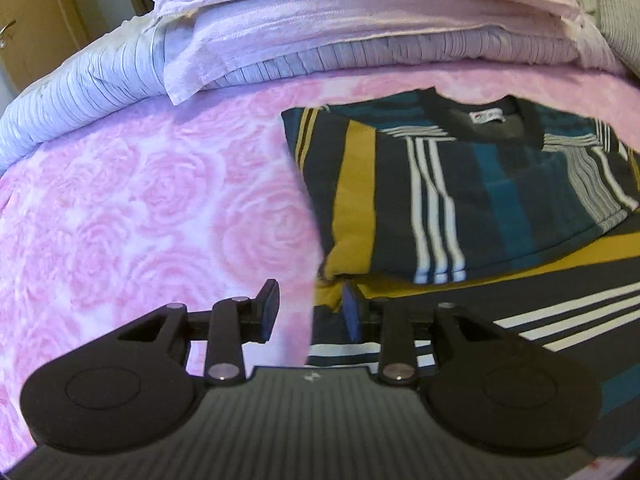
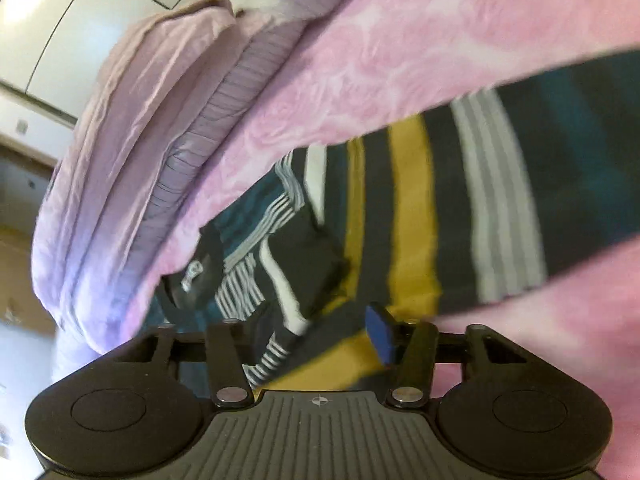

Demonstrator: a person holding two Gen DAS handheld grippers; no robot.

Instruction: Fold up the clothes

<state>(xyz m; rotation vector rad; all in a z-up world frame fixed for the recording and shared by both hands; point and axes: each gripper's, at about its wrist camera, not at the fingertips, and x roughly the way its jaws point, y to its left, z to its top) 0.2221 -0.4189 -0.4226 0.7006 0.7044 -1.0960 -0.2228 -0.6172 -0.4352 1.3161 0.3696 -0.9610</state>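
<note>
Striped shirt (image 1: 460, 184) lying on pink rose blanket (image 1: 140, 200), sleeves folded in, collar toward stacked bedding (image 1: 320, 28); left gripper (image 1: 310, 310) over shirt's near edge, jaws apart w/ nothing pinched; right gripper (image 2: 320, 332) low over striped cloth, jaws apart, cloth between but not clamped; view blurred.

Shirt (image 1: 472, 184): dark navy ground, striped in mustard, teal and white (finer grey-white stripes at the shoulder). Blanket (image 1: 152, 208): pink with paler rose pattern. Stacked bedding (image 1: 360, 28): pale pink and lilac; beside it a white ribbed quilt (image 1: 80, 84).
</note>
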